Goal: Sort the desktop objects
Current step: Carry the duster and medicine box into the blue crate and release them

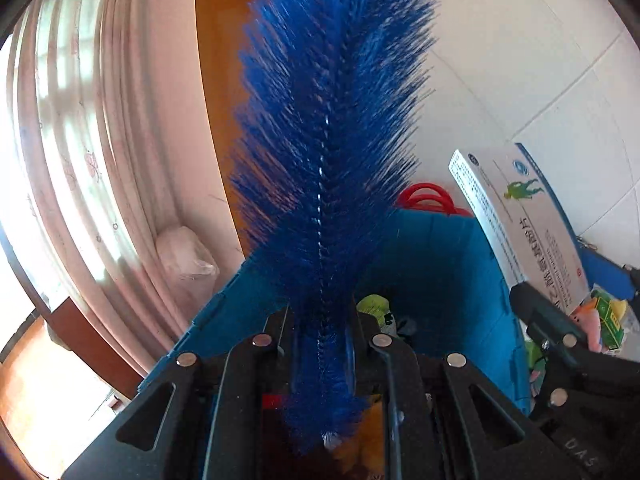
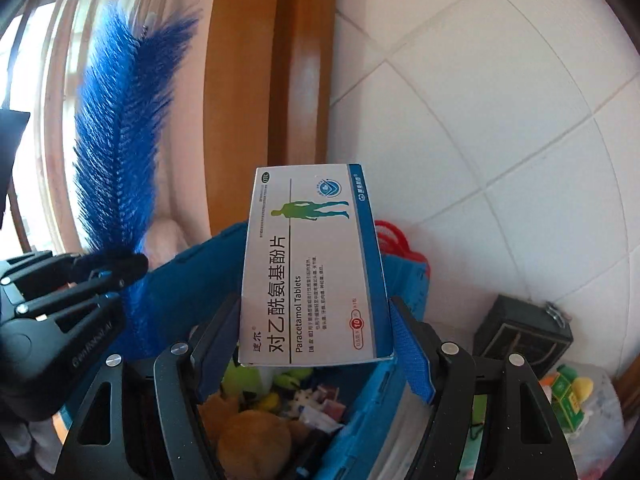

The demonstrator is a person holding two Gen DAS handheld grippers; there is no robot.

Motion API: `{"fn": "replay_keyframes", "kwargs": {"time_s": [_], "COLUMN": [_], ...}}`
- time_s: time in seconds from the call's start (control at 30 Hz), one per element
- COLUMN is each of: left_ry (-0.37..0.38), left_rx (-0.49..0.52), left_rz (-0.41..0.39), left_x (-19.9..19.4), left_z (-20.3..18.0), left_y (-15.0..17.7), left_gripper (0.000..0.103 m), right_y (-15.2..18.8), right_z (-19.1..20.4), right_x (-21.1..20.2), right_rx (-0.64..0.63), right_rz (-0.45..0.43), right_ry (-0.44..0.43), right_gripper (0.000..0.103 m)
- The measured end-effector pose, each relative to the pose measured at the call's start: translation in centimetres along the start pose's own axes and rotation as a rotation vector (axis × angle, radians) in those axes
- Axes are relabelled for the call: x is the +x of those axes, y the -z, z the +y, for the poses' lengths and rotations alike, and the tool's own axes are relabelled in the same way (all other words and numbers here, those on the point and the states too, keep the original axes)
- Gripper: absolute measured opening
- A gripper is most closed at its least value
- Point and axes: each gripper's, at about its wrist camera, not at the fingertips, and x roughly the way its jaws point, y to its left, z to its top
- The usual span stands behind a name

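Both grippers loaded above the blue bin (image 2: 192,268)
Your left gripper (image 1: 320,320) clamps the blue brush (image 1: 332,120), your right gripper (image 2: 316,332) the tablet box (image 2: 312,264); toys (image 2: 248,436) fill the bin

Far left we see a pale pink curtain (image 1: 80,152); beside it a wooden frame (image 2: 272,64); to the right, a white tiled wall (image 2: 500,100).

Blue bin (image 2: 192,276) against tiled wall, holding plush toys and small items. Beside it: black box (image 2: 520,334), green-yellow toy (image 2: 568,394). Supporting surface hidden.
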Motion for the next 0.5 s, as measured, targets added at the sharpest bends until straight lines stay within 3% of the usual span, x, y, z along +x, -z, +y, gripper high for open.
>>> {"fn": "replay_keyframes", "kwargs": {"time_s": [0.2, 0.5], "left_ry": [0.032, 0.071], "left_rx": [-0.006, -0.027], "left_rz": [0.073, 0.104], "left_x": [3.4, 5.9], "left_z": [-0.6, -0.9], "left_y": [1.7, 3.2], "left_gripper": [0.034, 0.039], "right_y": [1.2, 2.0], "right_z": [0.1, -0.4], "right_x": [2.4, 4.3], "right_rx": [-0.008, -0.027], "right_rz": [0.062, 0.084], "right_ry": [0.044, 0.11], "right_gripper": [0.072, 0.072]}}
